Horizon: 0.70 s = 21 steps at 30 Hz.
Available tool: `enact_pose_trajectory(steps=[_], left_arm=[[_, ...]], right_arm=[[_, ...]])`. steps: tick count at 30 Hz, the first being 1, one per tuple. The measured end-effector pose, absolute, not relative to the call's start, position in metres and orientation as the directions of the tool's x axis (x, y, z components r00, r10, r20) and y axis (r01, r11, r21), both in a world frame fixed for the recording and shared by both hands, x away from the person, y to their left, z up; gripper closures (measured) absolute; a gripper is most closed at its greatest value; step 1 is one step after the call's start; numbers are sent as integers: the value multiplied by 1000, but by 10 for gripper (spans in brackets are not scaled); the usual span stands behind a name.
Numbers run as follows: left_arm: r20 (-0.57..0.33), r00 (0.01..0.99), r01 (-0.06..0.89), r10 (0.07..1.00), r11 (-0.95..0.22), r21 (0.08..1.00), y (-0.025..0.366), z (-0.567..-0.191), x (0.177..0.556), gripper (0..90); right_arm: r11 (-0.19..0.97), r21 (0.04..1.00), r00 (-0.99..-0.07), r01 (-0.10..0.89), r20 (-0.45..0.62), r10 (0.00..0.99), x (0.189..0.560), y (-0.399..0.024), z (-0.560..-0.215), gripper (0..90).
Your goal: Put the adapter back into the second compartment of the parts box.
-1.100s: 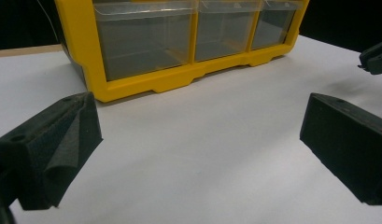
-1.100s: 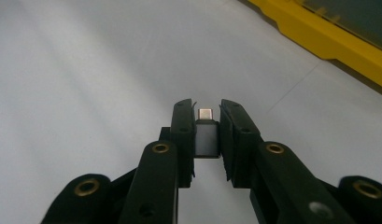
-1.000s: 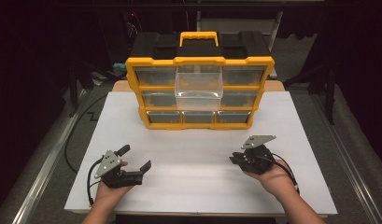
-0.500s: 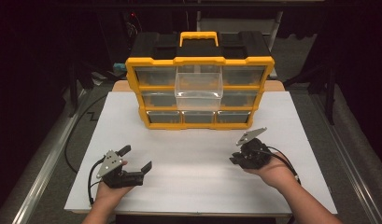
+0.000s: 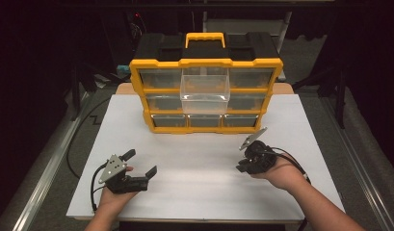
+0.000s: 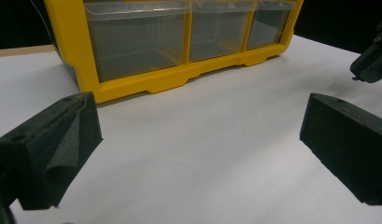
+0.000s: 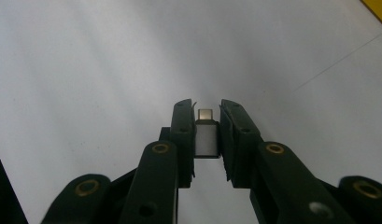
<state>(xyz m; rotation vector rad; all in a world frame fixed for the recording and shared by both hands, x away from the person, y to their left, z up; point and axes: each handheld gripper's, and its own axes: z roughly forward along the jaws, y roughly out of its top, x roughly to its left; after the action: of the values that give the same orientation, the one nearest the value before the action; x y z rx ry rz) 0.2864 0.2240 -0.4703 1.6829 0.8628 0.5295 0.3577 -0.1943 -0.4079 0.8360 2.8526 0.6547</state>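
Low in the high view, at lower left, left gripper [image 5: 139,165] resting on the white table [image 5: 199,192], jaws spread wide with nothing between them; in the left gripper view, left gripper [image 6: 198,140] likewise gaping over bare white surface. At lower right of the high view, right gripper [image 5: 243,164] angled down toward the table, held in a hand [image 5: 281,175]. In the right gripper view, right gripper [image 7: 207,119] drawn narrow, pads pinching a small silver adapter [image 7: 207,137] at centre frame, metal plug end pointing away from the camera, just above the white surface. Farther up, centre of the high view, yellow organizer [image 5: 206,82] standing on the table's far half, black top and yellow handle above. One clear drawer [image 5: 204,91] in the middle column pulled out toward the camera, the others pushed in.
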Motion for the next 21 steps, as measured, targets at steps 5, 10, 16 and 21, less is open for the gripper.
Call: enact_pose_trajectory(steps=[5, 10, 16, 21], left_arm=[[-90, 634, 269, 768, -110, 957, 224, -470, 287, 3], [-85, 638, 266, 766, -115, 957, 223, -469, 286, 3], [-78, 638, 264, 766, -122, 957, 223, -469, 285, 3], [-76, 640, 265, 764, -127, 956, 222, -469, 285, 3]], right_arm=[[771, 396, -848, 499, 39, 529, 360, -193, -408, 775], [790, 360, -854, 496, 38, 519, 362, -191, -408, 775], [806, 328, -861, 493, 52, 506, 365, -189, -409, 775], [819, 310, -869, 483, 59, 491, 365, -189, -409, 775]])
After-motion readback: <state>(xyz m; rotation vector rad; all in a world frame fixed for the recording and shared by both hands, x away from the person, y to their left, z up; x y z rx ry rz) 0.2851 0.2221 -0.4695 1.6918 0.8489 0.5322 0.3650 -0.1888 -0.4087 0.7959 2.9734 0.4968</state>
